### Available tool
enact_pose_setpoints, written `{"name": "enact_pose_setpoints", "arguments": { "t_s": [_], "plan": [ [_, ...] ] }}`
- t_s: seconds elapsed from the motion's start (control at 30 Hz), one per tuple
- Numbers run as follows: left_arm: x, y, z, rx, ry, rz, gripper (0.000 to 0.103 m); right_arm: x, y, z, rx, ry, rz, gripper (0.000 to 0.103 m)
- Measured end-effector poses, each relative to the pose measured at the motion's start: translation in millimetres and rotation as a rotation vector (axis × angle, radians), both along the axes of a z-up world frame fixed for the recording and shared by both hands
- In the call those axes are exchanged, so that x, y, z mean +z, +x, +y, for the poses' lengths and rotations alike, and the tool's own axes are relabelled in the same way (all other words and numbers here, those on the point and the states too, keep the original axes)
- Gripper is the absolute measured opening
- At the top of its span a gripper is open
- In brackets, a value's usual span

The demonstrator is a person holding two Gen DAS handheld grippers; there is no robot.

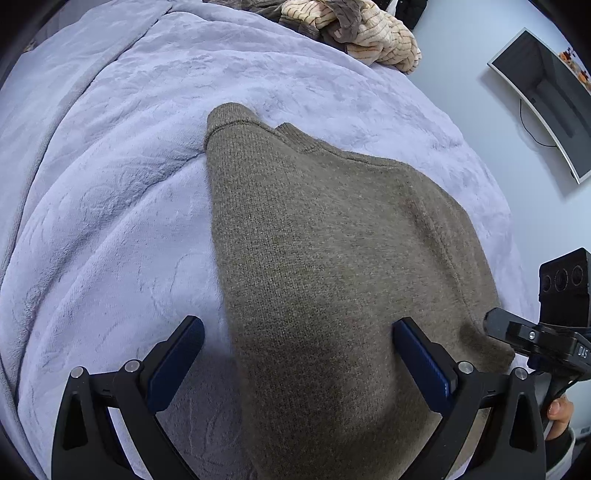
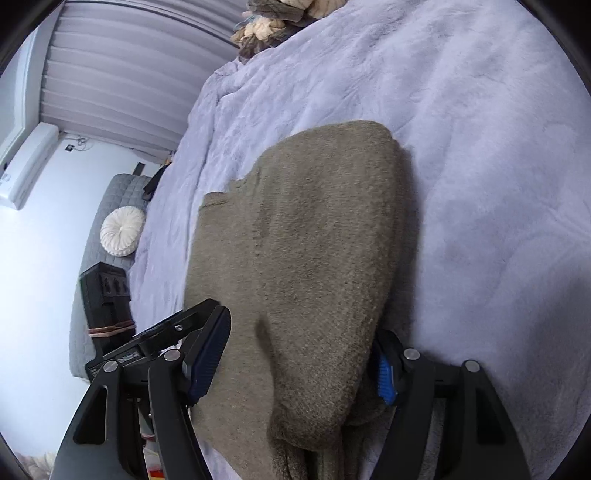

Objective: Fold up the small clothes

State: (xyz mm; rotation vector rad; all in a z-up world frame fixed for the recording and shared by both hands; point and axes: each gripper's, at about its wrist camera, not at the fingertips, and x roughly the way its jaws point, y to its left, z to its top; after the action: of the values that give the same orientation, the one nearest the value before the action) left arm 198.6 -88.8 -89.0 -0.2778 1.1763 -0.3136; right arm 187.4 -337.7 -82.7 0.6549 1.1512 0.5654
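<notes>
An olive-brown knitted sweater [image 1: 332, 240] lies folded on a lavender fleece blanket [image 1: 110, 221] that covers the bed. My left gripper [image 1: 297, 325] is open just above the garment's near end, one pad over the blanket and the other over the knit. In the right wrist view the sweater [image 2: 314, 240] fills the middle, with a thick folded edge on its right side. My right gripper [image 2: 301, 328] is open with the near end of the sweater between its fingers. Its left pad is beside the cloth, and its right pad is partly hidden behind the fold.
A heap of other clothes [image 1: 354, 29] lies at the bed's far edge. A dark monitor [image 1: 546, 110] is off the bed on the right. A person's hand [image 1: 557, 410] shows at the lower right. A round white cushion [image 2: 122, 230] rests on a grey quilted bench [image 2: 125, 184].
</notes>
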Motion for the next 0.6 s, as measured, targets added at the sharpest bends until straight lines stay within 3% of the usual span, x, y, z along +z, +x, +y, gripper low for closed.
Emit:
{"name": "enact_pose_setpoints", "arguments": {
  "t_s": [0.1, 0.27, 0.5, 0.53, 0.57, 0.6],
  "plan": [
    [-3, 2, -1, -0.008, -0.004, 0.002, 0.103, 3, 2, 1, 0.032, 0.012, -0.017, 0.075],
    [-6, 7, -2, -0.029, -0.027, 0.024, 0.103, -17, 10, -2, 0.046, 0.008, 0.035, 0.074],
    [-13, 13, -4, -0.057, -0.101, 0.066, 0.102, -24, 24, 22, 0.087, 0.026, 0.034, 0.075],
    [-11, 11, -5, -0.061, -0.105, 0.062, 0.102, -25, 26, 27, 0.089, 0.014, 0.031, 0.074],
    [-10, 10, -7, -0.066, -0.108, 0.057, 0.095, -26, 25, 28, 0.080, -0.001, 0.028, 0.072],
    [-8, 8, -7, -0.067, -0.110, 0.051, 0.092, -26, 25, 29, 0.069, -0.015, 0.028, 0.065]
  ]
}}
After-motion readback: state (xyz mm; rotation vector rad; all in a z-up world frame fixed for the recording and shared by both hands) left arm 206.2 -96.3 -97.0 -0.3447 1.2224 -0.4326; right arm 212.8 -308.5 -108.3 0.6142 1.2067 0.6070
